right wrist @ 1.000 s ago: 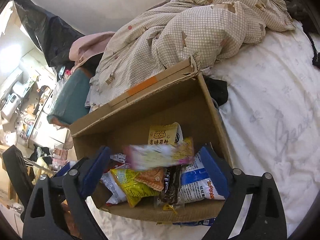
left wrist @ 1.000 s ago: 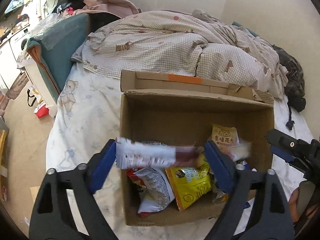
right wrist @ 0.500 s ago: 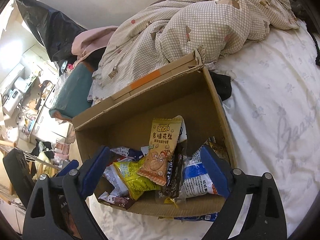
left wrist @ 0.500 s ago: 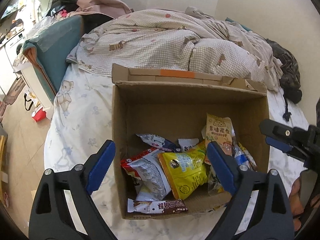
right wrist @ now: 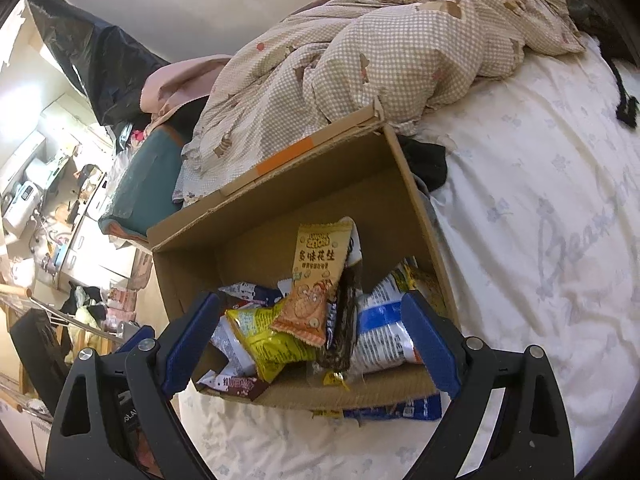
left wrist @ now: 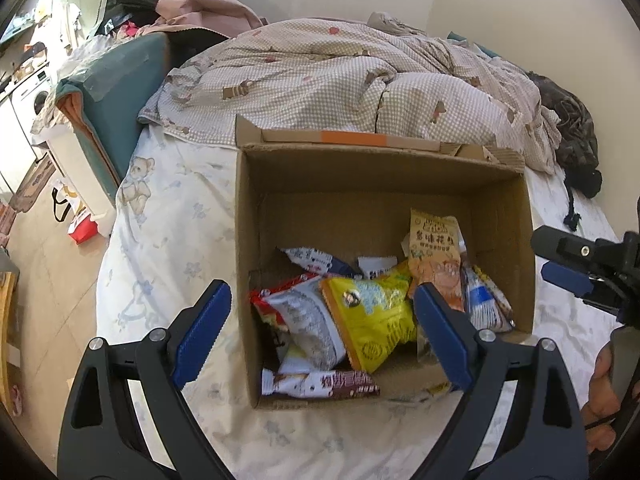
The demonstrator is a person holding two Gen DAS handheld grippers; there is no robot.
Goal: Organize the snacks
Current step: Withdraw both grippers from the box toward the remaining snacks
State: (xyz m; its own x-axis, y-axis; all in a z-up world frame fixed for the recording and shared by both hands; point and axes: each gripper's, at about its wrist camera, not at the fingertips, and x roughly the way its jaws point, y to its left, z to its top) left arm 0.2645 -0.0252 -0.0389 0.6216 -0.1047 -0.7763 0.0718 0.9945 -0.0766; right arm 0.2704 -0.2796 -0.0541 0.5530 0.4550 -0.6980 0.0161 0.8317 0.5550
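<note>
An open cardboard box [left wrist: 360,176] stands on the bed and holds several snack packets. A yellow packet [left wrist: 372,312], an orange peanut packet [left wrist: 434,252] leaning on the far wall, a white and red packet [left wrist: 304,320] and a brown and white bar [left wrist: 320,385] at the near wall show in it. My left gripper [left wrist: 322,334] is open and empty above the box's near edge. In the right wrist view the box [right wrist: 280,216] shows the same orange packet [right wrist: 316,280] and a blue and white packet [right wrist: 380,328]. My right gripper [right wrist: 310,346] is open and empty over the box.
A checked duvet [left wrist: 340,76] is heaped behind the box. The white bed sheet [right wrist: 540,220] lies to the right. A blue packet [right wrist: 404,410] pokes out under the box's near edge. The bed edge and floor [left wrist: 44,280] are on the left, with a teal cushion [left wrist: 116,92].
Each gripper held a packet a second ago. Both let go and the packets dropped into the box. Both grippers now stand open and have pulled back slightly.
</note>
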